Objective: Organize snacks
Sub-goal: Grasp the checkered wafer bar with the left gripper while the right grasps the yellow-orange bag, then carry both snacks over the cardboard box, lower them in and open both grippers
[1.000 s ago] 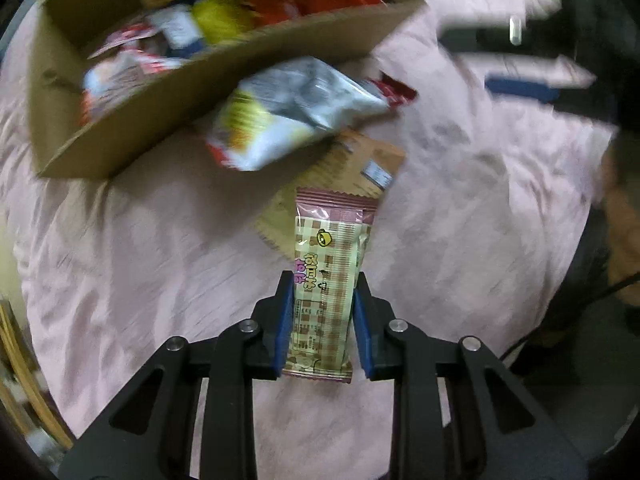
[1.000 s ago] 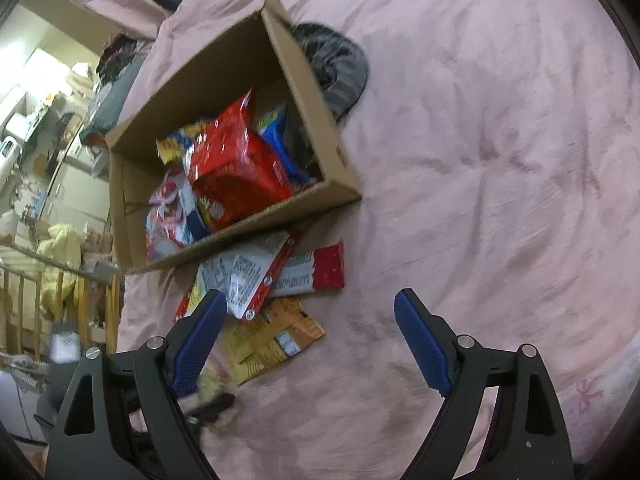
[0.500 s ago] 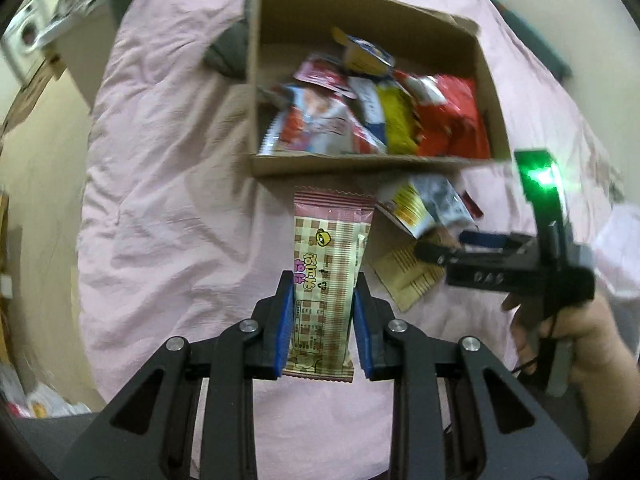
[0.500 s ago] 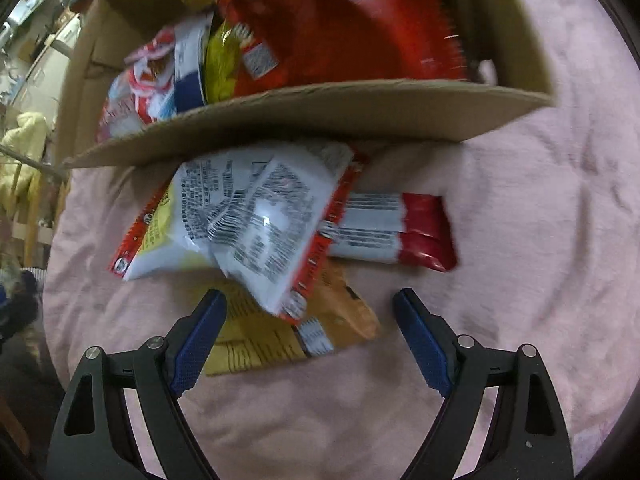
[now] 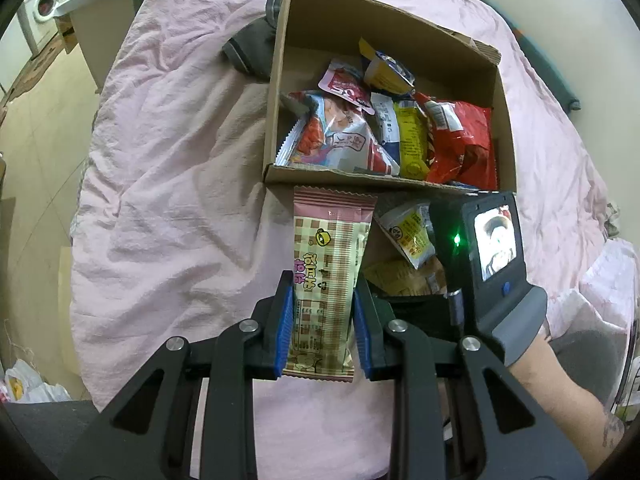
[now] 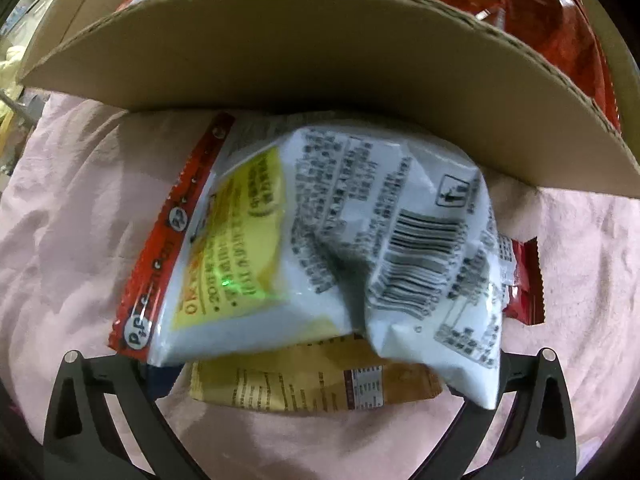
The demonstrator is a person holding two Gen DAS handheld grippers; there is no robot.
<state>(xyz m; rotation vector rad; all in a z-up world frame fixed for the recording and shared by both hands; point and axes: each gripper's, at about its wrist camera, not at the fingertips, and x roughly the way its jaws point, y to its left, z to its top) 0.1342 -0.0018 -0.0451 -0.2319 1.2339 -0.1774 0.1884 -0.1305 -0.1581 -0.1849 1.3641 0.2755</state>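
My left gripper (image 5: 322, 304) is shut on a pink and cream checked snack bar (image 5: 328, 276), held upright above the pink bedspread, just short of the cardboard box (image 5: 276, 120). The box holds several snack packs, among them a red bag (image 5: 460, 140). My right gripper (image 6: 320, 364) is open, its jaws wide on either side of a white, yellow and red snack bag (image 6: 320, 248) that lies against the box's front wall (image 6: 320, 64); its fingertips are hidden under the bag. The bag also shows in the left wrist view (image 5: 408, 232).
Under the white bag lie a tan packet (image 6: 312, 384) and a red-ended bar (image 6: 524, 280). A dark grey cloth (image 5: 252, 52) lies beside the box's far left corner. The bed's left edge drops to the floor, with a washing machine (image 5: 40, 20) beyond.
My right gripper has moved in close to the white bag, which now fills its view and covers its fingertips. My left gripper has kept the snack bar and shifted slightly nearer the box.
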